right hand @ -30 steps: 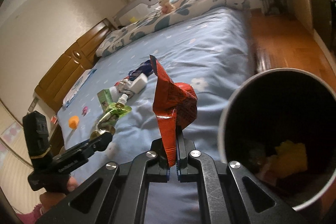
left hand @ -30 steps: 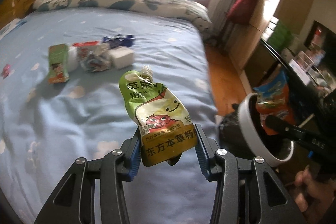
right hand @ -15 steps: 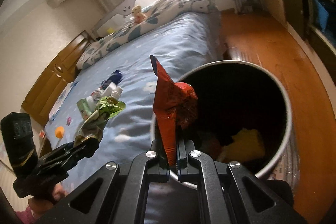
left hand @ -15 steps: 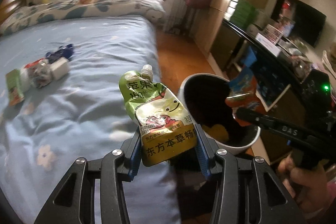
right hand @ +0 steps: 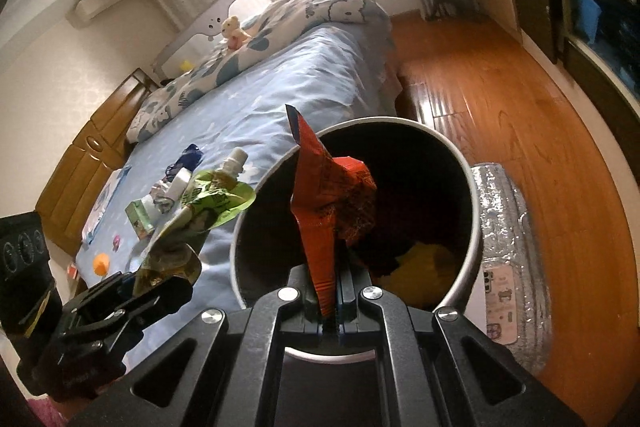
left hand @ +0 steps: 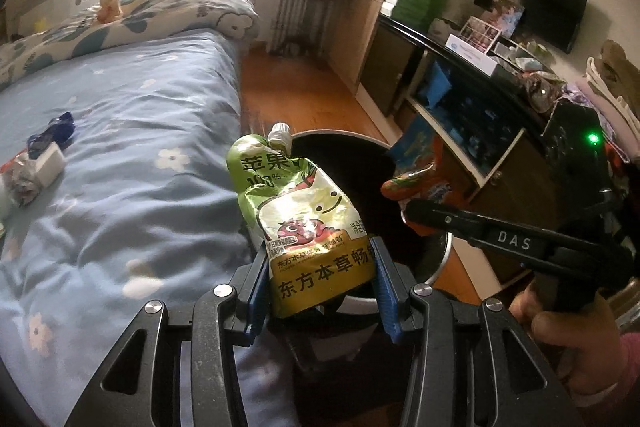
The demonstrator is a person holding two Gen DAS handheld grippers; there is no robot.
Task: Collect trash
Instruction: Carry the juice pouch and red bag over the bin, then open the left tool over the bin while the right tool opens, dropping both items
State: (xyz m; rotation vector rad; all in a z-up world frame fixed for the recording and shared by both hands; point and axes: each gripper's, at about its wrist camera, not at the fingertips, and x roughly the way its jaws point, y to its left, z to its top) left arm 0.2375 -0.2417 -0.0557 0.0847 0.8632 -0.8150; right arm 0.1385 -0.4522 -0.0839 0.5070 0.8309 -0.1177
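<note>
My left gripper (left hand: 320,291) is shut on a green juice pouch (left hand: 300,219) with a white cap, held upright at the near rim of the round bin (left hand: 438,263). My right gripper (right hand: 329,311) is shut on a red-orange snack wrapper (right hand: 324,211), held over the bin's (right hand: 468,247) dark opening, where yellow trash lies inside. The right gripper (left hand: 416,215) with its wrapper (left hand: 416,179) shows across the bin in the left wrist view. The left gripper (right hand: 160,287) and pouch (right hand: 200,203) show beside the bin in the right wrist view.
The bin stands on the wooden floor (right hand: 520,87) beside the blue bed (left hand: 120,147). Several more pieces of trash (left hand: 36,167) lie on the bed, also in the right wrist view (right hand: 160,199). A silver foil bag (right hand: 508,259) lies right of the bin. A dark cabinet (left hand: 460,99) lines the right wall.
Both grippers have swung from over the bed to the bin. The wrapper is now over the bin's opening and the pouch is at its near rim. Both grips are unchanged.
</note>
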